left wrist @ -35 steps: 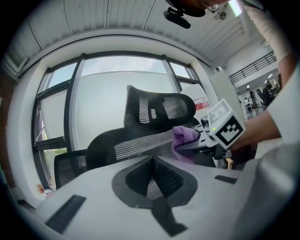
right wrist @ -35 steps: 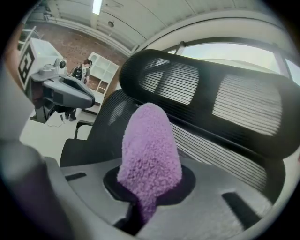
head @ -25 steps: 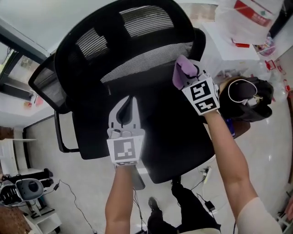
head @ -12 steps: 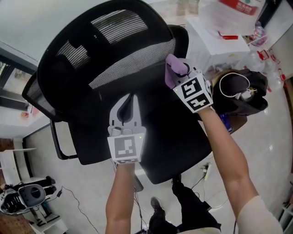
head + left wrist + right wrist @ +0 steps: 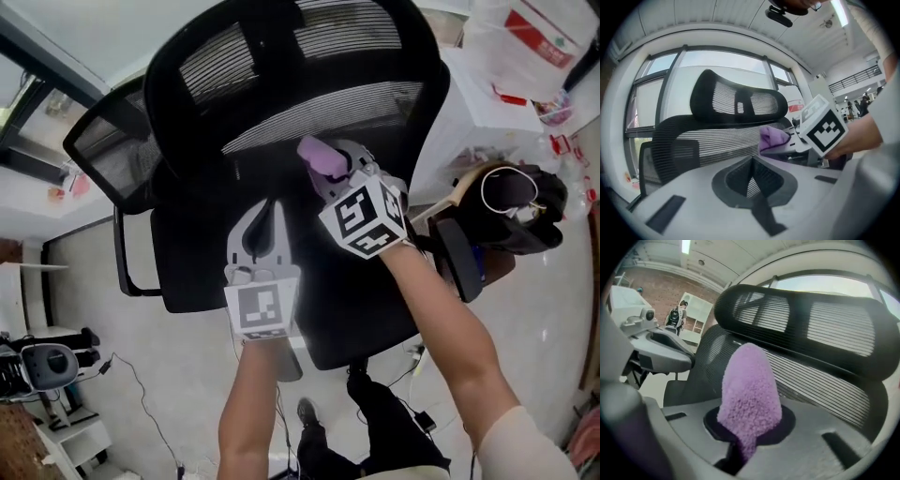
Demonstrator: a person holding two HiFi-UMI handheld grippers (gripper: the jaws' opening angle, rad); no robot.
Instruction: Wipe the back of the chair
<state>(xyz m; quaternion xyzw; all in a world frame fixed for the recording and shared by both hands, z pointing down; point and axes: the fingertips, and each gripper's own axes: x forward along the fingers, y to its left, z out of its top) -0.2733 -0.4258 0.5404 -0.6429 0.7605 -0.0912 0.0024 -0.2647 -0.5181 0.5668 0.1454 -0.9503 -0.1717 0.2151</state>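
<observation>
A black mesh office chair (image 5: pixel 281 103) fills the head view, its slatted back (image 5: pixel 708 140) and headrest (image 5: pixel 806 329) facing both gripper cameras. My right gripper (image 5: pixel 323 159) is shut on a purple fuzzy cloth (image 5: pixel 320 156) (image 5: pixel 749 394), held against the lower middle of the chair back. In the left gripper view the cloth (image 5: pixel 772 138) shows to the right. My left gripper (image 5: pixel 266 214) is shut with nothing in it, hovering over the seat (image 5: pixel 366 309) just below and left of the cloth.
A black bag (image 5: pixel 511 211) with a white cable lies at the right, beside a white table with a plastic bag (image 5: pixel 525 42). The chair's armrests (image 5: pixel 127 272) stick out on both sides. Cables run over the tiled floor (image 5: pixel 169 412).
My right gripper has carried the purple cloth leftward along the chair back, from its right edge toward the middle. The left gripper has stayed nearly where it was.
</observation>
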